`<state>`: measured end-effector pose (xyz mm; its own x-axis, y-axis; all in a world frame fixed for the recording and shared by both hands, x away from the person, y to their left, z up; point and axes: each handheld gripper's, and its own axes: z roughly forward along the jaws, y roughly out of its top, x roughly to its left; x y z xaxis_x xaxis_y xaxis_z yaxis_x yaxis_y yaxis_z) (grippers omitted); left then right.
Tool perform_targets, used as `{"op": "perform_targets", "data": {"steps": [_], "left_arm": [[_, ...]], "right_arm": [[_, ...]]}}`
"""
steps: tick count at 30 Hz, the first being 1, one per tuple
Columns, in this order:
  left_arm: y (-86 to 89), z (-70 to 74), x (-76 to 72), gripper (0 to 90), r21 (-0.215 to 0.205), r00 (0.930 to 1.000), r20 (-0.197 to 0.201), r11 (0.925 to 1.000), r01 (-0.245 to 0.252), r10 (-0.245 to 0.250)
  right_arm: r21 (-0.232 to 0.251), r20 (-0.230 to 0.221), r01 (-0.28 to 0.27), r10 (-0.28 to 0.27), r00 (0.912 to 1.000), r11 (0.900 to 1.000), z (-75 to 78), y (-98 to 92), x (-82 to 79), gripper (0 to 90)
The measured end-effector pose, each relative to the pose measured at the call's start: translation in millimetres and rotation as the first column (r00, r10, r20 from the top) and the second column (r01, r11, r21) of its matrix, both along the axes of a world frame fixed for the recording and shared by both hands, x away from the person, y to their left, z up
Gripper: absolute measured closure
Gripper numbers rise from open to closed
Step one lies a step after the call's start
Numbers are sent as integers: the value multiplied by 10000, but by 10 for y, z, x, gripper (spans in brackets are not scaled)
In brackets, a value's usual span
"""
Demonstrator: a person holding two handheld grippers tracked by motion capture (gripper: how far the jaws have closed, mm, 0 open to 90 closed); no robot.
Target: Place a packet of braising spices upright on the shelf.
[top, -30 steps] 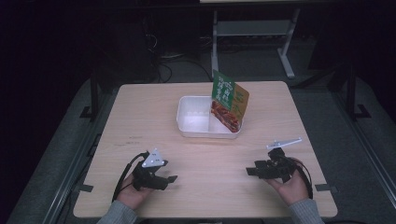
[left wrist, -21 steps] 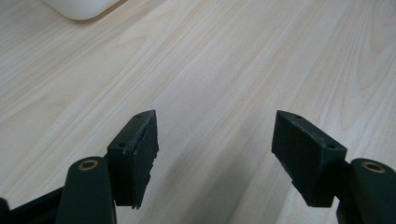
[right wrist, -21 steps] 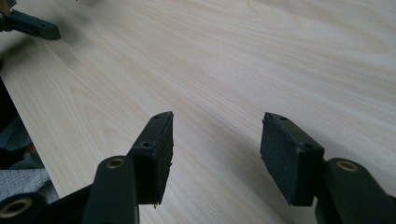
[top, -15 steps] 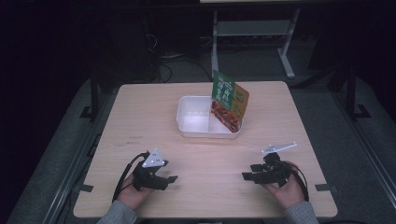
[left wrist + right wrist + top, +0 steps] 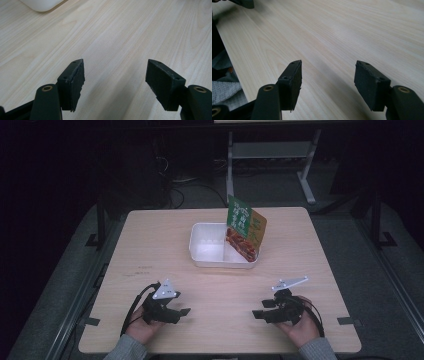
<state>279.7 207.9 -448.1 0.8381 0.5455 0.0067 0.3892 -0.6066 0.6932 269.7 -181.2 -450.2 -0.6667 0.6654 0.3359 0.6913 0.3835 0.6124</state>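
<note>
One white tray sits on the table – a shallow rectangular plastic dish with rounded corners and smooth, faintly glossy walls, placed toward the far middle of the top. One packet stands in its right-hand end, tilted, leaning over the tray's right part: a flat printed pouch, green across the upper part with pale lettering, an orange strip at its right edge and a reddish-brown food picture lower down. Whether the tray has one or two compartments cannot be told for sure, though a faint ridge seems to cross its floor.

The table is one pale wooden board with long straight grain, matt and square-cornered.

Two claws rest at the near edge, each in a hand, well apart from each other and well apart from the tray. The left claw lies at the near left, a grey three-cornered plate on top; in the left gripper view its two black pads stand wide apart with bare wood between them – released, holding nothing. A rounded white corner of the tray shows at the top left of that view. The right claw lies at the near right, pointing toward the left one; its jaws have just been opening, and its blocky, rough-faced pads stand spread over bare table with nothing between them
</note>
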Motion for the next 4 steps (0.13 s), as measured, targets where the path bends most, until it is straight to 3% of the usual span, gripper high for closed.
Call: {"op": "perform_targets", "data": {"steps": [4], "left_arm": [[-4,3,-1,311,27,10000,27,10000,43,-43]], "right_arm": [[-4,207,-65,65,9998,10000,9,29,-21,384]]}}
